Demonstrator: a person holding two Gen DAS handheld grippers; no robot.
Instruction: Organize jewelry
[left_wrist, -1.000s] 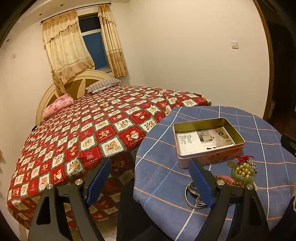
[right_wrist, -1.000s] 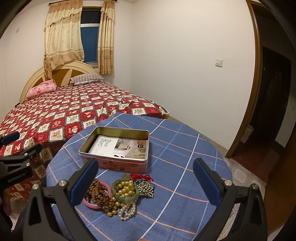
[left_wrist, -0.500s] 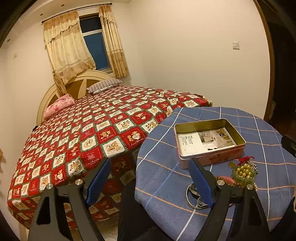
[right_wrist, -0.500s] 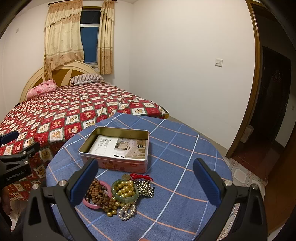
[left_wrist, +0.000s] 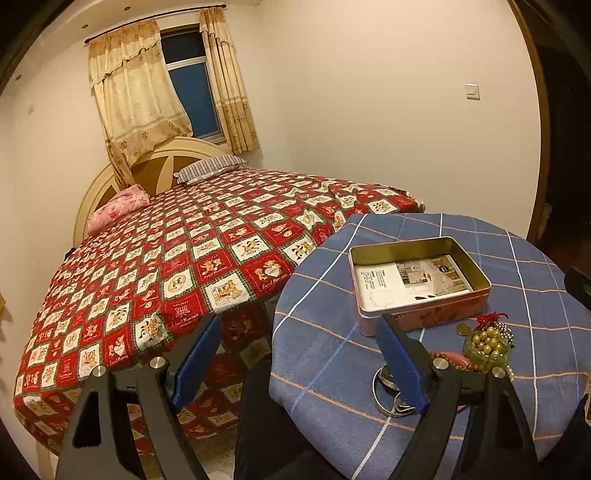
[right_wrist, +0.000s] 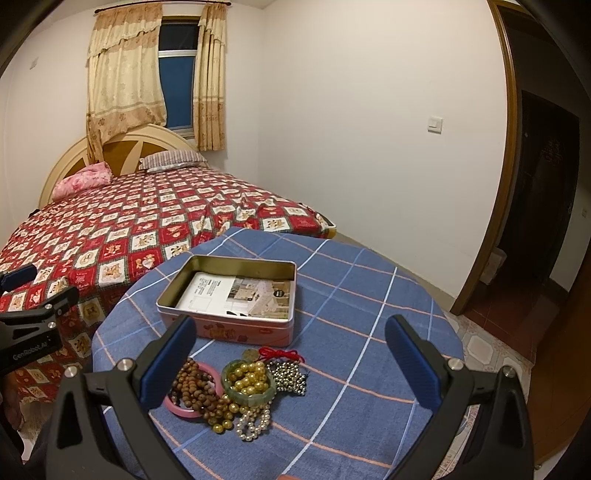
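Observation:
A pile of jewelry (right_wrist: 236, 391) lies on the blue checked round table (right_wrist: 351, 314): brown wooden beads, a pink bangle, a green bangle with gold beads, silver beads, pearls and a red cord. Behind it stands an open pink tin box (right_wrist: 231, 297) with a leaflet inside. My right gripper (right_wrist: 290, 363) is open and empty, above and in front of the pile. My left gripper (left_wrist: 299, 363) is open and empty at the table's left edge. In the left wrist view the tin (left_wrist: 419, 282), the jewelry (left_wrist: 485, 347) and metal bangles (left_wrist: 388, 393) show.
A bed with a red patterned quilt (right_wrist: 122, 229) stands close behind and left of the table. A doorway (right_wrist: 535, 206) opens at the right. The left gripper's body (right_wrist: 29, 332) shows at the left edge of the right wrist view.
The left wrist view has shifted slightly, with the table a little further right. The right gripper has not visibly moved. Both grippers stay open.

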